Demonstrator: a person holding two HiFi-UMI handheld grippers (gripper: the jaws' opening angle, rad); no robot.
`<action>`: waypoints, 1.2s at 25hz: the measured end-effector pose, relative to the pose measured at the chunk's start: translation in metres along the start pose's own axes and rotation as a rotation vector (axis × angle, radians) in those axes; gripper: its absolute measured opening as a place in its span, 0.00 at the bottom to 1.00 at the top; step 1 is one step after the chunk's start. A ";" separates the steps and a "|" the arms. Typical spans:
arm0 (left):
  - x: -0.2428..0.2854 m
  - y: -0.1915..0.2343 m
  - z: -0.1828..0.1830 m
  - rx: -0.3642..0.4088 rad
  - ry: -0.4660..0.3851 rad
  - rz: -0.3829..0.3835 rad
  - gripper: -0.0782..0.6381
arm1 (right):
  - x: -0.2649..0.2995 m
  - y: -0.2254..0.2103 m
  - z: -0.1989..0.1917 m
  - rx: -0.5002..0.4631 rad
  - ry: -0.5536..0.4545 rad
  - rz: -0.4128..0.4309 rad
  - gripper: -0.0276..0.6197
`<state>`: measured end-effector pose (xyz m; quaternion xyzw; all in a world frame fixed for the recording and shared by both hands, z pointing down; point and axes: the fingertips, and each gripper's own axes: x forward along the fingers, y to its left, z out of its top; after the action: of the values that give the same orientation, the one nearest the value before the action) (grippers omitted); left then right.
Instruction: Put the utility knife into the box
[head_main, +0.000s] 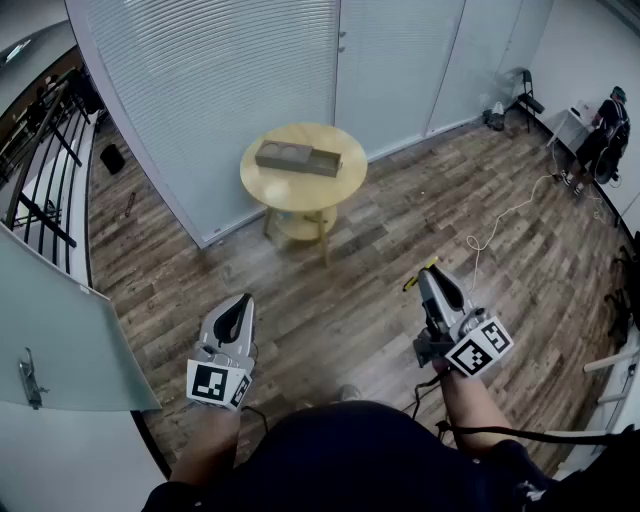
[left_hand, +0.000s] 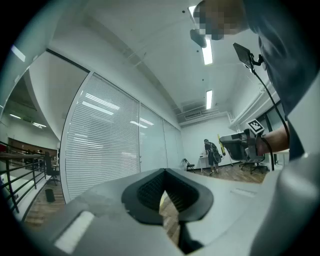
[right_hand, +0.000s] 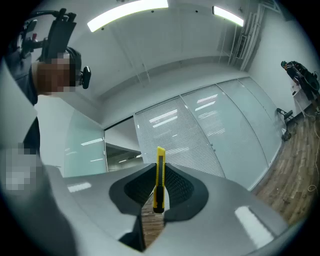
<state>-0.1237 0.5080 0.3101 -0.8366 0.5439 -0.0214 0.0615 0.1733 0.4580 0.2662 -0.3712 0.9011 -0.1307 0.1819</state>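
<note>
One round table on the wood floor carries one box. Your right gripper clamps the one utility knife; your left gripper is closed, empty.

Yellow plastic utility knife, pale wooden table, wood-plank floor

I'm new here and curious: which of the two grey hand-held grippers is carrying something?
The right gripper: a slim yellow utility knife stands clamped between its jaws. The left gripper has its jaws shut on nothing.
</note>
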 end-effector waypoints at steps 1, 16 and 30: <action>0.001 -0.001 0.001 0.000 -0.002 0.001 0.11 | -0.001 -0.001 -0.001 0.002 0.002 0.002 0.14; 0.056 -0.059 0.003 0.069 0.043 -0.093 0.11 | -0.031 -0.033 0.029 0.059 -0.071 0.061 0.14; 0.112 -0.106 -0.013 0.069 0.073 -0.087 0.11 | -0.047 -0.100 0.010 0.108 0.012 0.085 0.14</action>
<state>0.0166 0.4476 0.3331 -0.8556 0.5078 -0.0734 0.0692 0.2709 0.4211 0.3048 -0.3217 0.9088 -0.1735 0.2014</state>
